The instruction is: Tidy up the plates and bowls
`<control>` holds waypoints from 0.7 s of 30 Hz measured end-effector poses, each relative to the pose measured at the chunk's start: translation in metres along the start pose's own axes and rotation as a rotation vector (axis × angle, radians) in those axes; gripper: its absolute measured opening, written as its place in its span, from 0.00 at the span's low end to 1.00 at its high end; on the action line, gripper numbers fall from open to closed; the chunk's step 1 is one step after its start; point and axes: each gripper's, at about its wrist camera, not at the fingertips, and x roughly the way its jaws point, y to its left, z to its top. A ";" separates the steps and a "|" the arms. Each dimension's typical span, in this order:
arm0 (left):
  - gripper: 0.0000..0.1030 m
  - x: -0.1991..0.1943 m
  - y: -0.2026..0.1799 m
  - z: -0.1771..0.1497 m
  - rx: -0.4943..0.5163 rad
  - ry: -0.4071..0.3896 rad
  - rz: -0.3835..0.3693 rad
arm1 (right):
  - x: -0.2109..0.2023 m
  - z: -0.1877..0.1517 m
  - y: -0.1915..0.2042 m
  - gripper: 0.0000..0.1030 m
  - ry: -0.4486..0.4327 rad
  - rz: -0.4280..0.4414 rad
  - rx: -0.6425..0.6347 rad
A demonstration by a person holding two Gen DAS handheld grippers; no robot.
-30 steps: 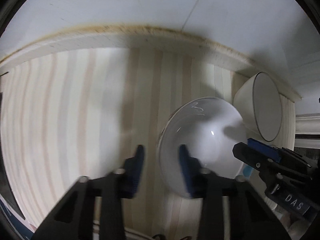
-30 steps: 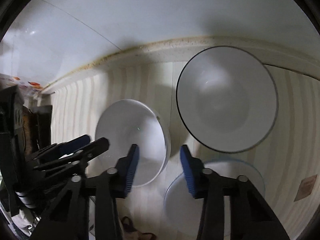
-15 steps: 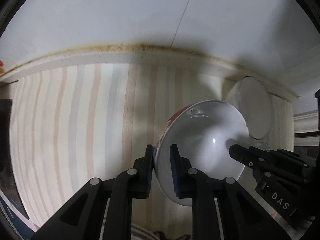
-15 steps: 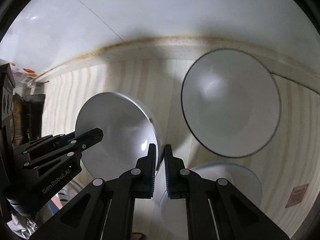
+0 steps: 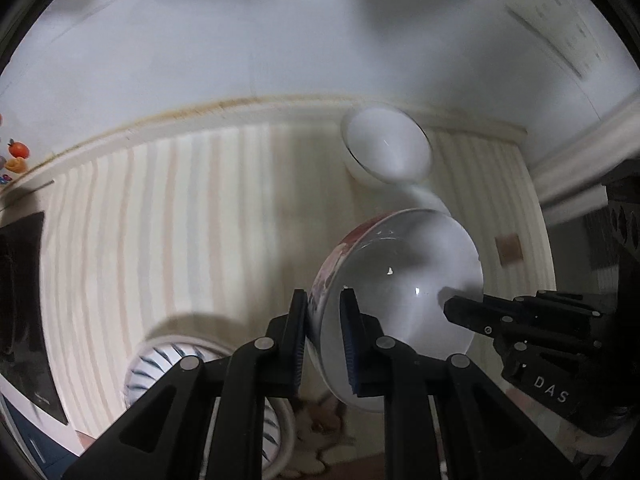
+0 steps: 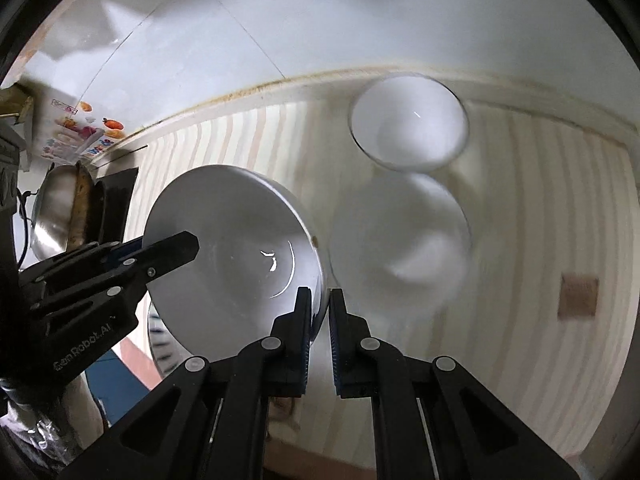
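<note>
Both grippers hold one white bowl with a red flower pattern outside (image 5: 404,292), lifted above the striped countertop (image 5: 180,220). My left gripper (image 5: 323,336) is shut on its left rim. My right gripper (image 6: 319,332) is shut on its right rim; the bowl shows white inside in the right wrist view (image 6: 232,256). A black-rimmed white bowl (image 5: 386,150) stands at the back by the wall, also in the right wrist view (image 6: 408,124). A pale plate (image 6: 400,248) lies in front of it. A blue-striped dish (image 5: 160,364) sits near the front edge.
The white wall (image 5: 320,40) bounds the counter behind. A black stovetop (image 5: 20,300) lies at the left. A steel pan (image 6: 52,208) and dark cookware stand at the left in the right wrist view. A small brown patch (image 6: 578,296) marks the counter at the right.
Both grippers closed on the flower bowl's rims, then lifted it up and back from the counter. The other bowl and plate now look smaller and farther away.
</note>
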 end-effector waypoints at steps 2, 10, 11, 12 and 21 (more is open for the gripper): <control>0.14 0.009 -0.010 -0.013 0.010 0.029 -0.019 | -0.001 -0.019 -0.009 0.10 0.003 -0.002 0.024; 0.14 0.074 -0.038 -0.045 0.041 0.185 -0.062 | 0.032 -0.076 -0.061 0.10 0.086 -0.001 0.150; 0.14 0.081 -0.042 -0.046 0.045 0.202 -0.061 | 0.039 -0.078 -0.066 0.10 0.094 -0.004 0.160; 0.14 0.089 -0.045 -0.047 0.053 0.218 -0.058 | 0.043 -0.081 -0.071 0.10 0.102 -0.006 0.171; 0.14 0.120 -0.063 -0.055 0.098 0.289 -0.033 | 0.069 -0.103 -0.100 0.10 0.155 0.000 0.238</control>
